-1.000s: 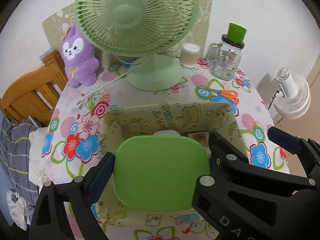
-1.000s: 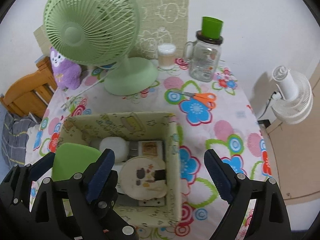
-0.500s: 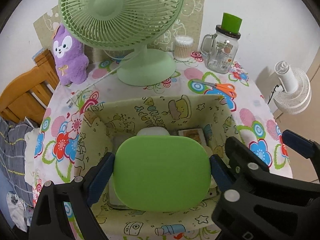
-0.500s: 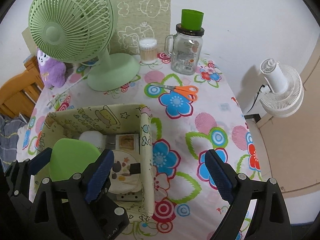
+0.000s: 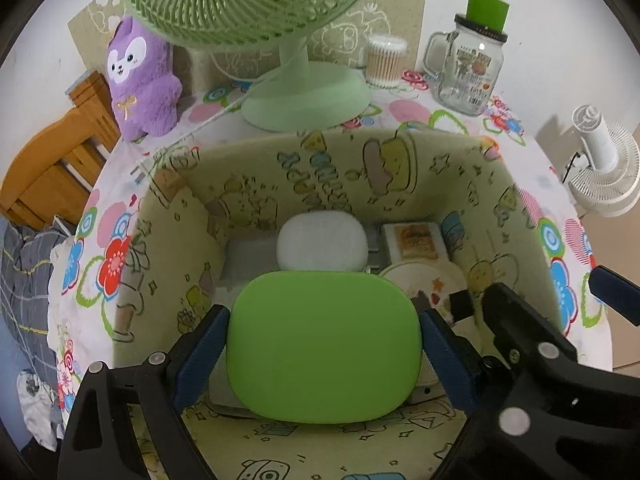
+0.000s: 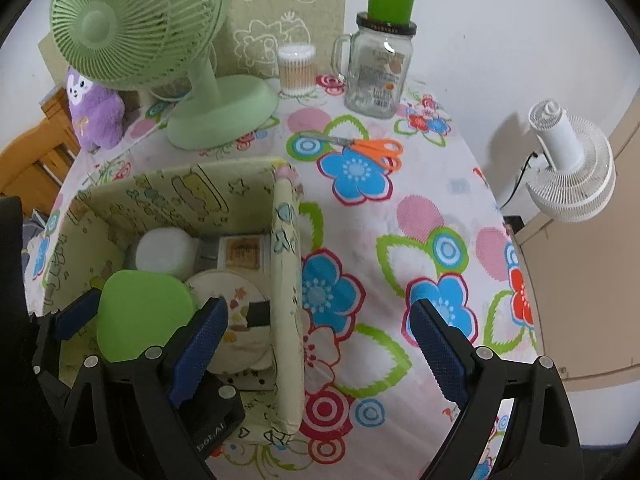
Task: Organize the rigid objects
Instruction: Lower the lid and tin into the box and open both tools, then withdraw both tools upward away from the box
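Betw. left hand-held gripper (image 5: pixel 323 344) pads: green lid (image 5: pixel 323 344)

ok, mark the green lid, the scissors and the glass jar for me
green lid (image 5: pixel 323 346): left wrist view, centre of its top face.
scissors (image 6: pixel 376 149): right wrist view, orange handles.
glass jar (image 6: pixel 378 74): right wrist view, middle of the glass body.

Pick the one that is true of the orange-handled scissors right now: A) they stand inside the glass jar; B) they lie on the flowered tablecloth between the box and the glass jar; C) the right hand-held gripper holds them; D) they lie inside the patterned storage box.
B: the scissors lie flat on the tablecloth, beyond the storage box and in front of the glass jar, with nothing gripping them.
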Motion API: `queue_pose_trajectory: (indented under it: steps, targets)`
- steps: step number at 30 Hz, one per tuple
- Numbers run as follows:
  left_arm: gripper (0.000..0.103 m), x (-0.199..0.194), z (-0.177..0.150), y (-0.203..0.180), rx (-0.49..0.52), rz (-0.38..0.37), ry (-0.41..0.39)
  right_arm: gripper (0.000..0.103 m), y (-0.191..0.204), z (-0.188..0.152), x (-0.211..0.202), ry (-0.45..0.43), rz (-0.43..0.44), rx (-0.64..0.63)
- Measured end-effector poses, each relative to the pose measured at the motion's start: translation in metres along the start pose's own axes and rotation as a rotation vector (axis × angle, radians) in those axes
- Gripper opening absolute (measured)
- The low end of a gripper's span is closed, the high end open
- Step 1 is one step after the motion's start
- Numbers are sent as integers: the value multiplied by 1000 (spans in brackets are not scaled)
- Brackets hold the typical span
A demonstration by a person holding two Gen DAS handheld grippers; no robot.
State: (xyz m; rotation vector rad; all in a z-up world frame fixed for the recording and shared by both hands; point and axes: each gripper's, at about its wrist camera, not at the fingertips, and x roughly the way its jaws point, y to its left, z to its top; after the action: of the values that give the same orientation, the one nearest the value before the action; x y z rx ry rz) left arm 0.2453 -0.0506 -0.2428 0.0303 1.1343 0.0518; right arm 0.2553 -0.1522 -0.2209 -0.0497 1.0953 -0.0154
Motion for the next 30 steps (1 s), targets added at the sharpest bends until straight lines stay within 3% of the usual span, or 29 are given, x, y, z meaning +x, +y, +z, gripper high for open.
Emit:
queue_pose_trajectory:
  steps: [10, 30]
  targets:
    - [98, -4, -2, -1, 29, -28, -5, 94, 1, -2, -1, 2, 5, 0]
    - [102, -56, -16, 23, 47, 19, -39, 94, 16, -13, -29, -34, 95, 48]
